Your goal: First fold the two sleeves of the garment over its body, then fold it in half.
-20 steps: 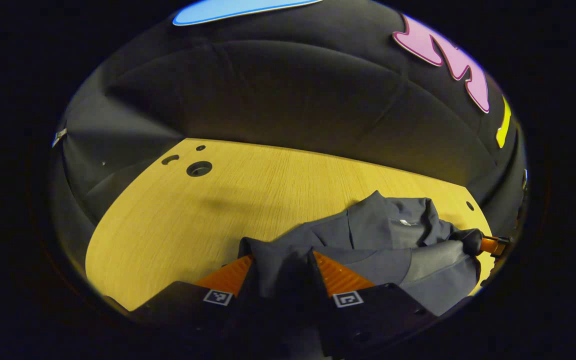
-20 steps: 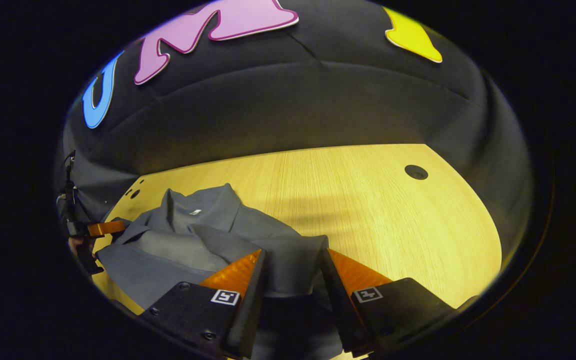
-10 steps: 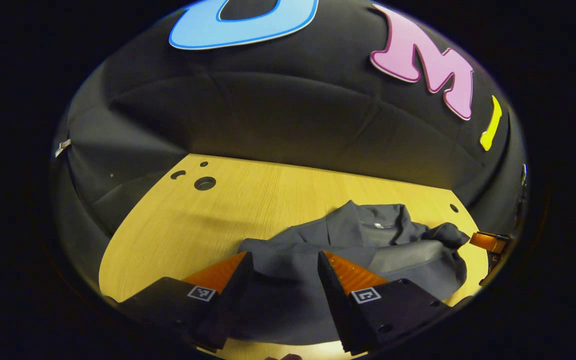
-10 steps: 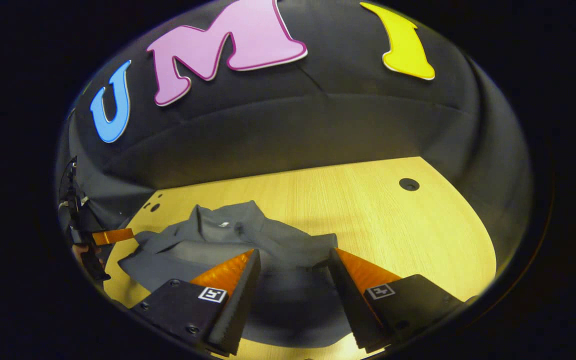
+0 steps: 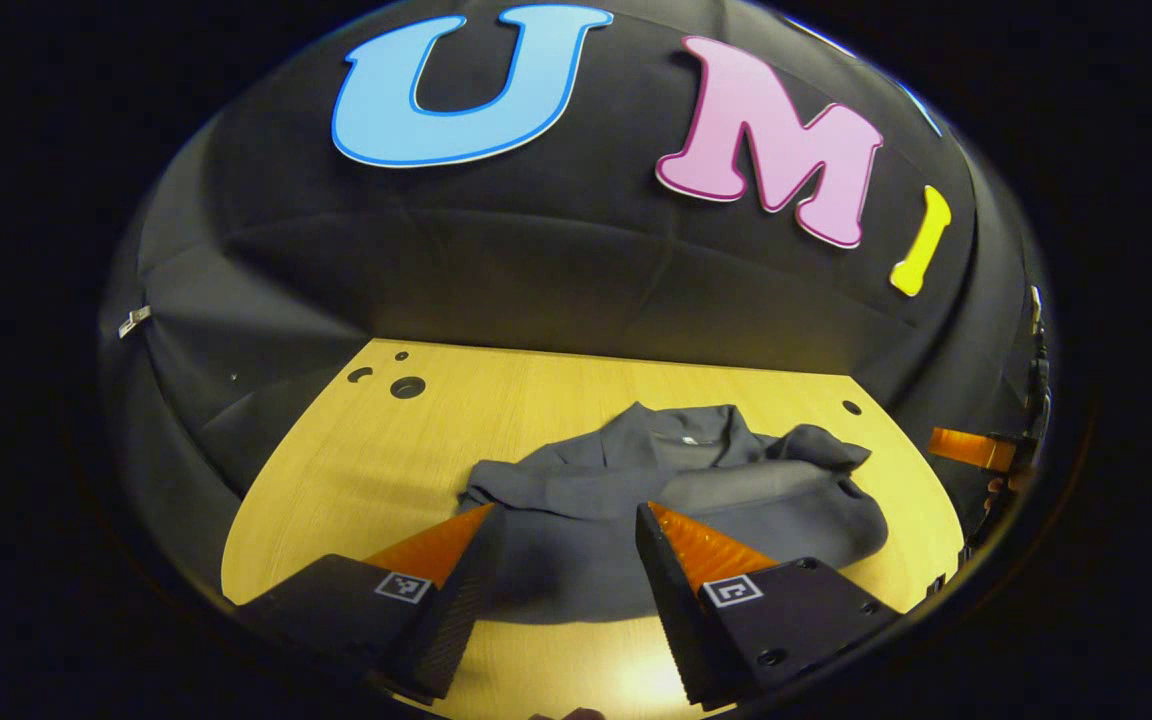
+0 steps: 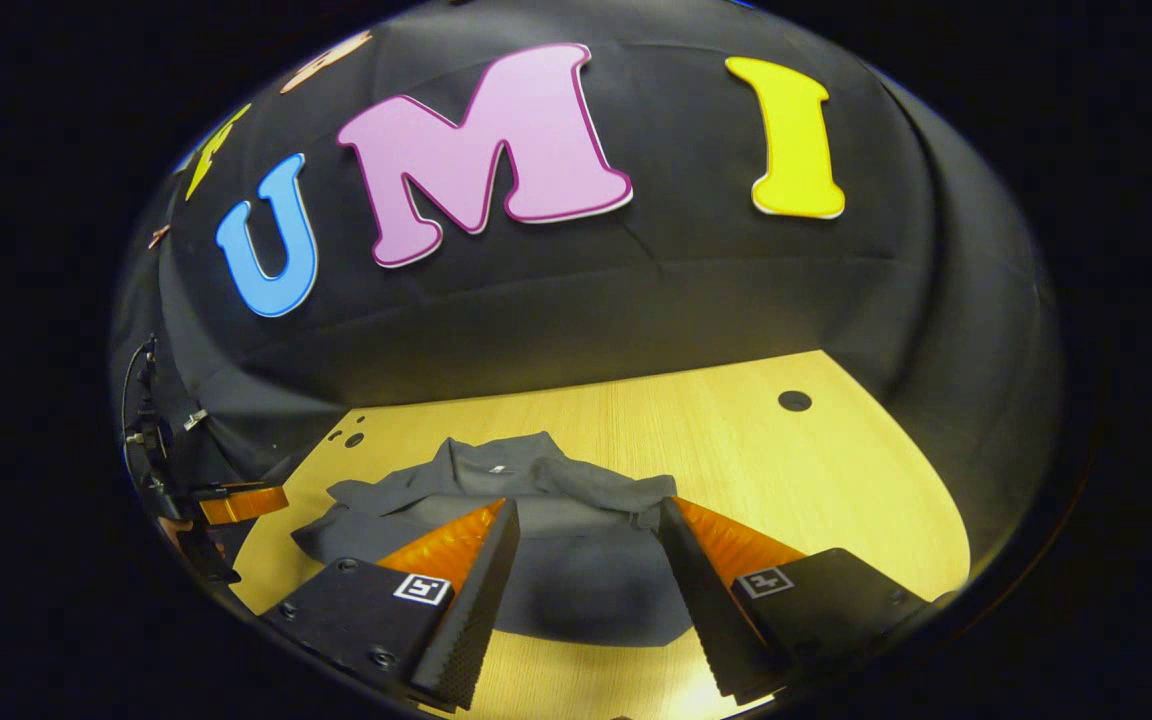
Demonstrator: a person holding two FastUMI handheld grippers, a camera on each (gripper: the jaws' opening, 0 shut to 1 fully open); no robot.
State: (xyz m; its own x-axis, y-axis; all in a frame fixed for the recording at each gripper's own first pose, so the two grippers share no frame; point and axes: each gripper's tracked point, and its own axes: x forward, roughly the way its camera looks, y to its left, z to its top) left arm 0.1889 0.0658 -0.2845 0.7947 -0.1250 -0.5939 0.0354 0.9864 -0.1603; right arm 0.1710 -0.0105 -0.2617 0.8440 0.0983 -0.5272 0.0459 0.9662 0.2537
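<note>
A grey garment (image 5: pixel 676 500) lies bunched on the wooden table (image 5: pixel 356 480), its collar toward the far wall and both sleeves laid over its body. My left gripper (image 5: pixel 564 520) hovers open above the garment's near edge, with no cloth between its fingers. In the right gripper view the same garment (image 6: pixel 576 490) lies beyond my right gripper (image 6: pixel 586 515), which is open and apart from the cloth. The right gripper (image 5: pixel 971 447) also shows at the right edge of the left gripper view, and the left gripper (image 6: pixel 236 502) at the left edge of the right gripper view.
The table has small round holes at its far left corner (image 5: pixel 406 386) and one near the far right (image 6: pixel 794 401). The black booth wall (image 5: pixel 576 270) rises right behind the table. Bare wood spreads to the left of the garment and to its right (image 6: pixel 836 480).
Both grippers let go of the garment, which has dropped flat onto the table. Both have pulled back and up, so more of the wall shows.
</note>
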